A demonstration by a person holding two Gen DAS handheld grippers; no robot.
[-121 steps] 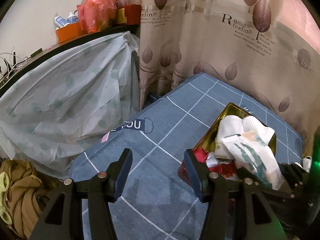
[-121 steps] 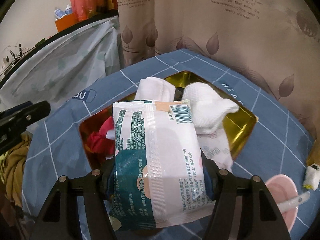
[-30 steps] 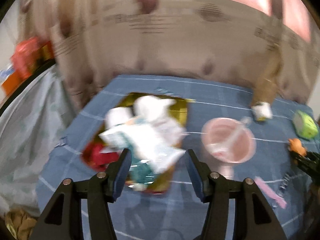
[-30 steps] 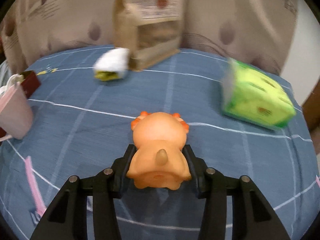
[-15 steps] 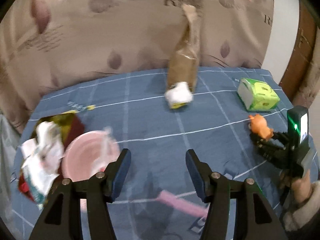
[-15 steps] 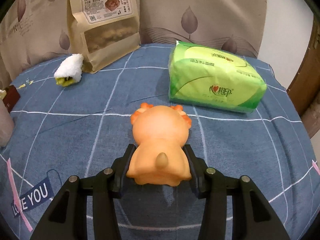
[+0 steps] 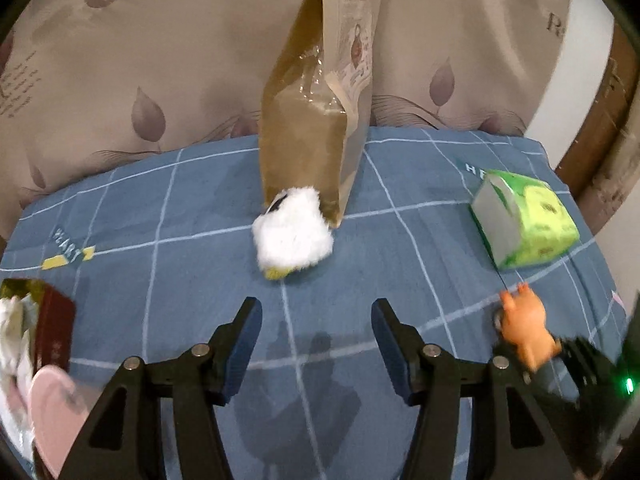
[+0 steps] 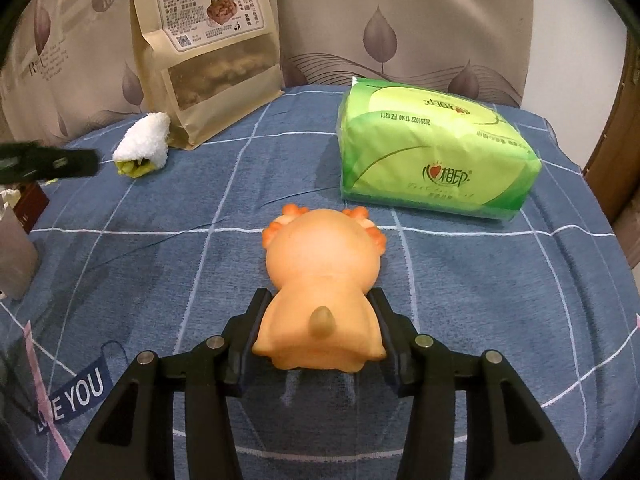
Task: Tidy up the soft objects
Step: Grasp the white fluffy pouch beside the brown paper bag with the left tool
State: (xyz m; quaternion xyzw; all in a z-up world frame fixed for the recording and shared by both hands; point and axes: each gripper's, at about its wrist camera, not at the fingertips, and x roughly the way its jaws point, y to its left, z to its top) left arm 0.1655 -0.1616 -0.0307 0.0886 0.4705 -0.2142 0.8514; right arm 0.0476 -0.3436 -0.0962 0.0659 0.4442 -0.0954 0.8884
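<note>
Left claw (image 7: 316,344) swung off the tray, now open and empty over the desk (image 7: 160,280), facing the rolled white towel (image 7: 294,236); right claw (image 8: 316,334) grips the orange squishy toy (image 8: 322,292) resting on the desk; towel likely next

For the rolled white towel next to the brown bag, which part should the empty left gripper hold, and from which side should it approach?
Grip the rolled white towel across the middle of its roll, coming down from above on the open side facing the left gripper. The kraft snack bag stands close behind it, so the far side is blocked. The soft roll probably squeezes easily between the open jaws.
</note>
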